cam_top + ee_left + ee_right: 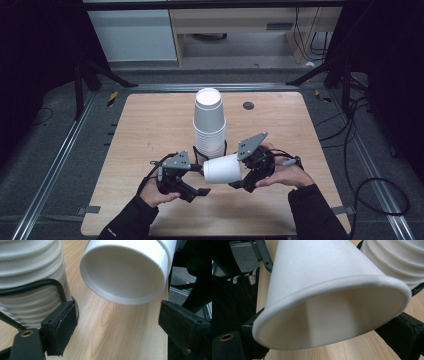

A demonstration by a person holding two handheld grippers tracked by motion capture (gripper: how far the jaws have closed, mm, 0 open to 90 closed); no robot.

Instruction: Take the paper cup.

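Dark floor and framing surround a pale wooden table (150, 130), where a tall stack of white paper cups (209, 125) stands upside down in a black wire holder (197, 152). Just in front of it the right gripper (240, 181) clamps one paper cup (222, 170) sideways by its rim, base toward the left gripper (200, 192), whose jaws stand wide and empty. My worry is the thin rim: squeezed unevenly it could buckle, or the cup could swing into the stack and topple it.
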